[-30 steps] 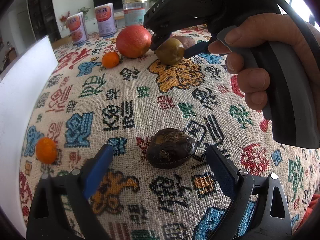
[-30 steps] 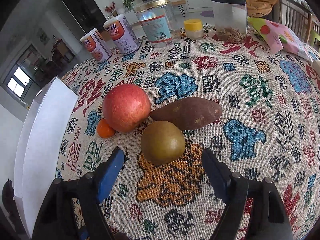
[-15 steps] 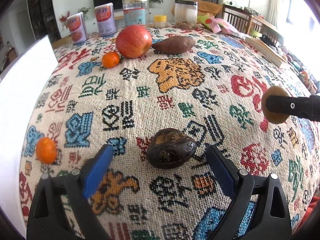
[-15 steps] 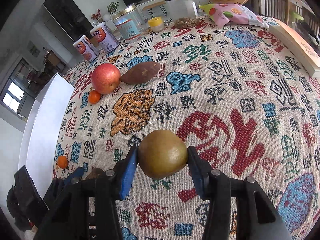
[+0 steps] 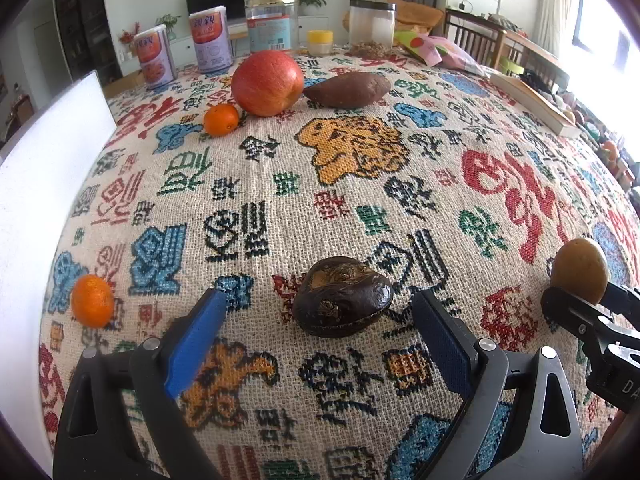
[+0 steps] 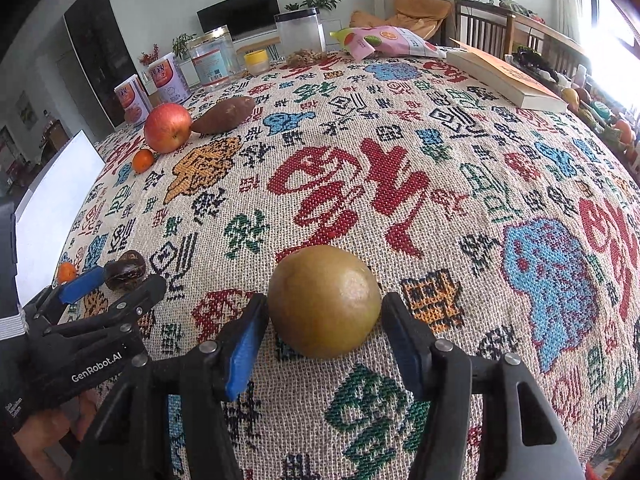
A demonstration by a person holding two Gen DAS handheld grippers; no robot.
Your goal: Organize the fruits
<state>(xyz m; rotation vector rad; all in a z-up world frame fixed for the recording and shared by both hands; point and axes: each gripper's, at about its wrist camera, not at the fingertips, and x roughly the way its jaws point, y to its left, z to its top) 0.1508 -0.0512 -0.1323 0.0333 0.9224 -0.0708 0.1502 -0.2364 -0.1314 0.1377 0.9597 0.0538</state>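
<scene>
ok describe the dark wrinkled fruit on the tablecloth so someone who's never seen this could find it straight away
Start from the patterned tablecloth and come to its near edge, where the left gripper stands open. The dark wrinkled fruit lies on the cloth between its blue pads, untouched. It is the only blackish-brown, shrivelled piece: the small orange to its left is bright, the pear to its right smooth and golden-brown.

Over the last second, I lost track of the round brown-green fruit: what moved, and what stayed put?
The right gripper lifted the brown-green fruit from beside the sweet potato and carried it toward the near right of the patterned cloth. Its jaws have just been opening; the fruit now sits between them, with a gap at the right pad. The left gripper, dark wrinkled fruit, apple and both tangerines stayed put.
</scene>
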